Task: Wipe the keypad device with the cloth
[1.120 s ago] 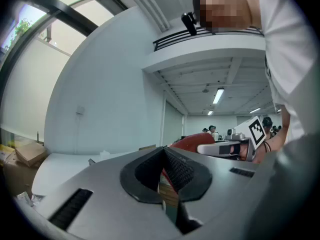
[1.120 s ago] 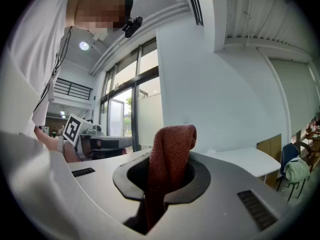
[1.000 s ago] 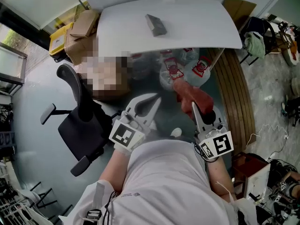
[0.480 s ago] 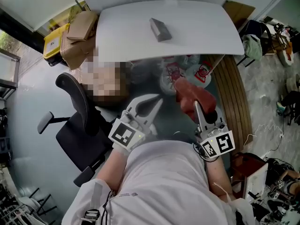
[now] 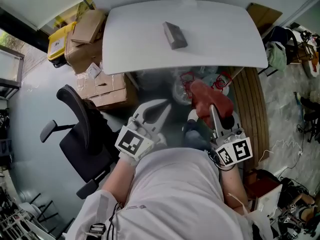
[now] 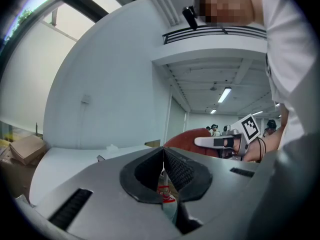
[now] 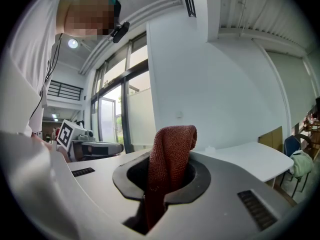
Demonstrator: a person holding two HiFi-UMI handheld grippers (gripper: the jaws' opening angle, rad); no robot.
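Observation:
The grey keypad device lies on the white table, well ahead of both grippers. My right gripper is shut on a red cloth and held short of the table's near edge; in the right gripper view the cloth stands up out of the gripper. At the same height to its left, my left gripper is shut and holds nothing. In the left gripper view its gripper shows both pads pressed together.
Cardboard boxes and a yellow crate stand left of the table. A black office chair is at my left. Water bottles lie on the floor under the table's near edge. A slatted wooden bench runs along the right.
The table and keypad device have drawn nearer in the head view. Both grippers have moved toward the table with me, the cloth still held by the right one.

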